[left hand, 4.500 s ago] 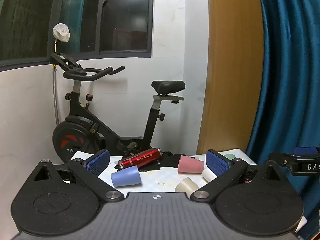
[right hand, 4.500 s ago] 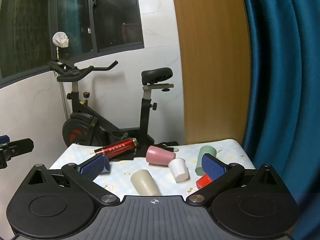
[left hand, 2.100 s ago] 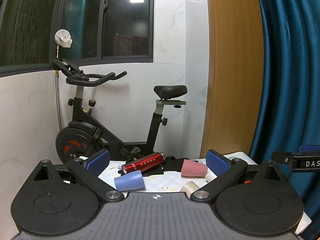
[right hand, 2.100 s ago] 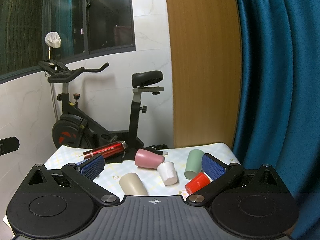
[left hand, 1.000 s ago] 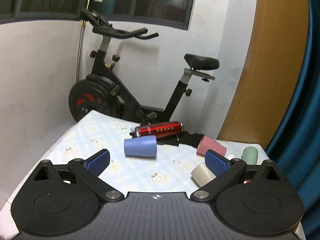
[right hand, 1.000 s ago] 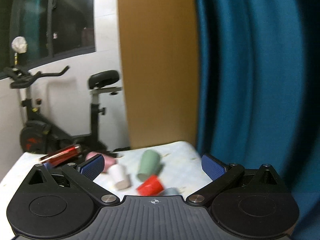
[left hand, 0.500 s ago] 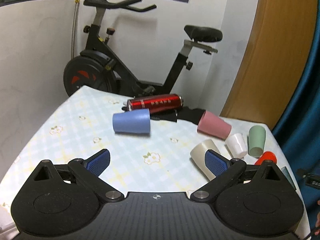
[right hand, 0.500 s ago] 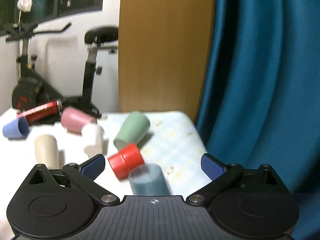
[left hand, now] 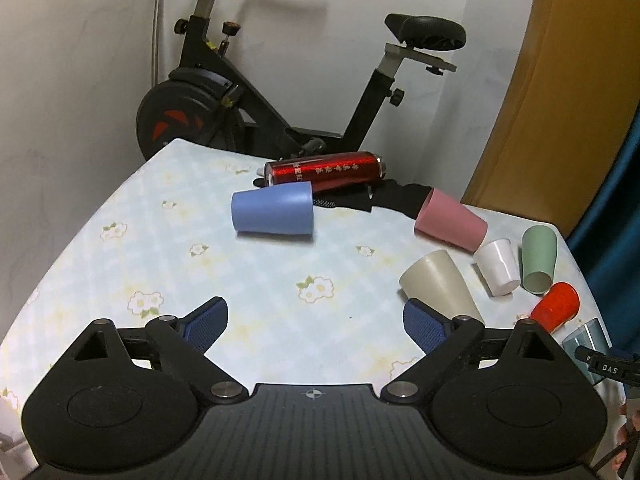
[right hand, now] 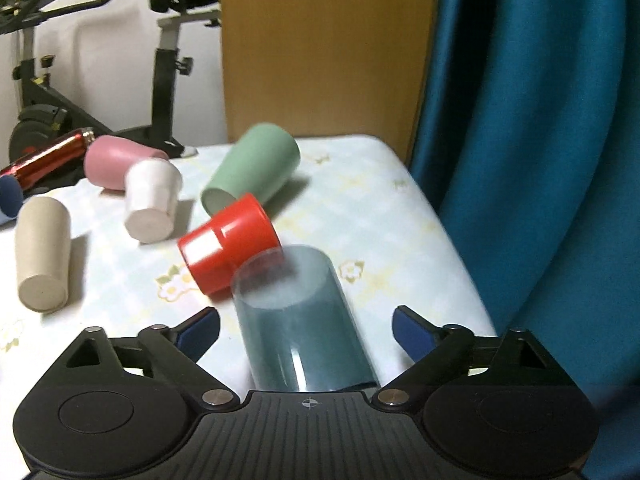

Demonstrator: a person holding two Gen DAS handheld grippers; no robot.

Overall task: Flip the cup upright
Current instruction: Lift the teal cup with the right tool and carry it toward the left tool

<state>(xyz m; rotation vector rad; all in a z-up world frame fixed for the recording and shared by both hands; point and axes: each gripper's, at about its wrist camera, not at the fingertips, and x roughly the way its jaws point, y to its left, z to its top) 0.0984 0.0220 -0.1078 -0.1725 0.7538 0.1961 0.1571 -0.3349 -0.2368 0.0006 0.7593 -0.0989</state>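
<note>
The right gripper (right hand: 306, 330) is spread wide, its blue-padded fingers (right hand: 408, 332) on either side of a translucent blue-grey plastic cup (right hand: 300, 320) without touching it. That cup lies on its side near the right edge of the flower-patterned table (right hand: 360, 216), apparently with its closed base pointing away, though blur makes this uncertain. A glossy red cup (right hand: 228, 244) lies just beyond it, touching or nearly so. Further back lie a sage-green cup (right hand: 252, 168), a small white cup (right hand: 150, 200), a pink cup (right hand: 114, 160) and a beige cup (right hand: 42, 252), all on their sides.

The left gripper (left hand: 316, 322) is also wide open and empty, over the near edge. A periwinkle blue cup (left hand: 274, 214) lies toward the far edge beside a red metal bottle (left hand: 324, 172).
</note>
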